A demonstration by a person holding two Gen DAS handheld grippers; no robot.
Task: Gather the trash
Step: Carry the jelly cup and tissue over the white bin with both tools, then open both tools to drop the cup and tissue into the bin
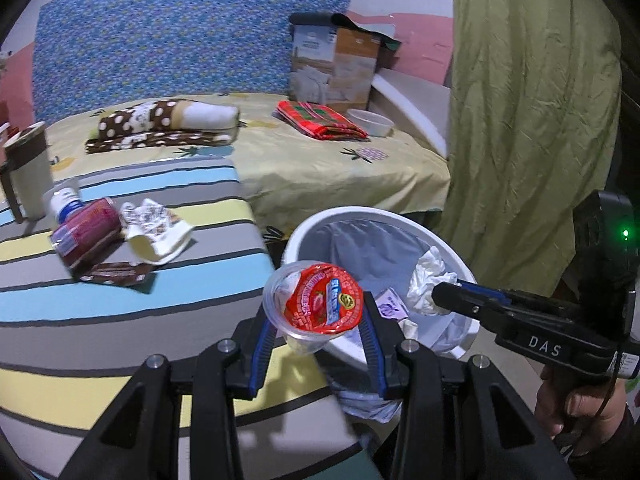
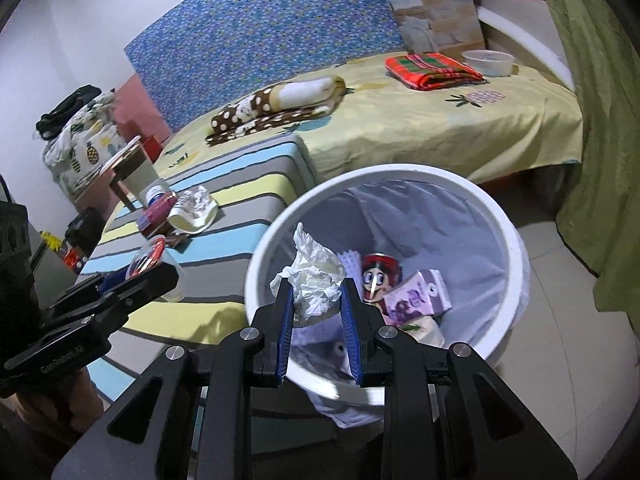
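Observation:
My left gripper (image 1: pixel 318 320) is shut on a clear plastic cup with a red foil lid (image 1: pixel 316 304) and holds it at the near left rim of the white trash bin (image 1: pixel 400 220). My right gripper (image 2: pixel 316 292) is shut on a crumpled white tissue (image 2: pixel 314 276) and holds it over the bin's (image 2: pixel 512 240) near left rim. Inside the bin lie a purple carton (image 2: pixel 420 294) and a red cartoon-face item (image 2: pixel 378 274). On the striped table (image 1: pixel 120 320) lie a red can (image 1: pixel 86 236), a crushed paper cup (image 1: pixel 156 234), a small bottle (image 1: pixel 66 202) and a brown wrapper (image 1: pixel 118 274).
A tall lidded cup (image 1: pixel 28 172) stands at the table's far left. Behind is a bed (image 1: pixel 320 168) with a dotted blanket (image 1: pixel 160 124), a red cloth (image 1: pixel 320 120), a white bowl (image 1: pixel 370 122) and a cardboard box (image 1: pixel 336 64). A green curtain (image 1: pixel 532 100) hangs right.

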